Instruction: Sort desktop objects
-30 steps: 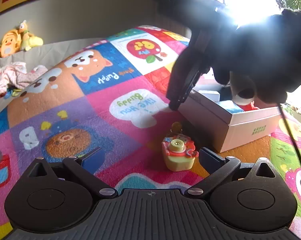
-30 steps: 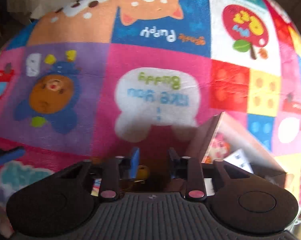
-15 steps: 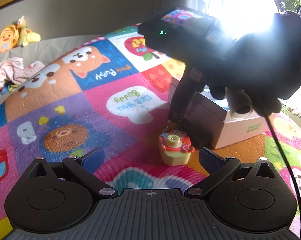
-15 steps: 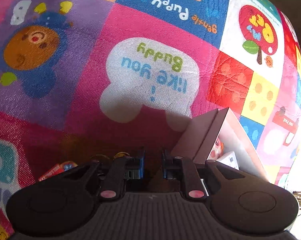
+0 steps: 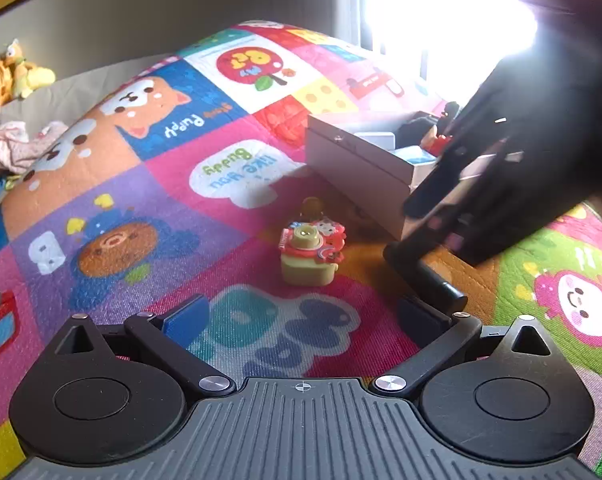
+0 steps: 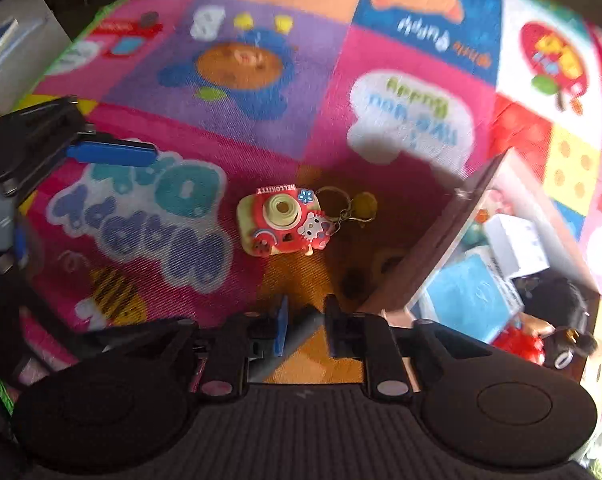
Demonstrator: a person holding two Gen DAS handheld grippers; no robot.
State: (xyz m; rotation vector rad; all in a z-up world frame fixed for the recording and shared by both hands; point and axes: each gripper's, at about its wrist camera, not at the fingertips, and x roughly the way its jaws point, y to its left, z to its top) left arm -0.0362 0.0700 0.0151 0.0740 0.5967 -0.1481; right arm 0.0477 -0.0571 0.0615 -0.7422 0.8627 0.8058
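At the far left of the left wrist view, orange and yellow plush toys (image 5: pixel 9 76) are lying on a grey surface, and a crumpled pink-and-white cloth (image 5: pixel 13 152) is lying just below them. A bright patchwork play mat with cartoon animals and lettering (image 5: pixel 141 200) is covering the rest of the surface.

The left gripper (image 5: pixel 301 312) is hovering low over the mat with its jaws spread wide and nothing between them. Ahead of its fingertips, and apart from them, a small red-and-cream toy camera keychain with a cartoon cat on its front (image 5: pixel 311 252) is lying on the mat, lens up. In the right wrist view its metal ring and a small yellow ball (image 6: pixel 365 202) are lying to the right of the camera body, towards the box.

Further right, an open white cardboard box (image 5: pixel 357 168) is sitting on the mat near the camera but not touching it. Inside it, a flat light-blue pack (image 6: pixel 469 296), a small white carton (image 6: pixel 517 244) and a red-and-black figure (image 6: pixel 541 332) are lying together.

At the right, the right gripper (image 6: pixel 307 320) is pointing steeply down beside the box's near wall. Its jaws are opening, and a dark grey cylindrical stick (image 6: pixel 297 340) is lying slanted between them; it seems to be resting against the blue pad (image 6: pixel 281 326), with a sliver of gap at the other finger.
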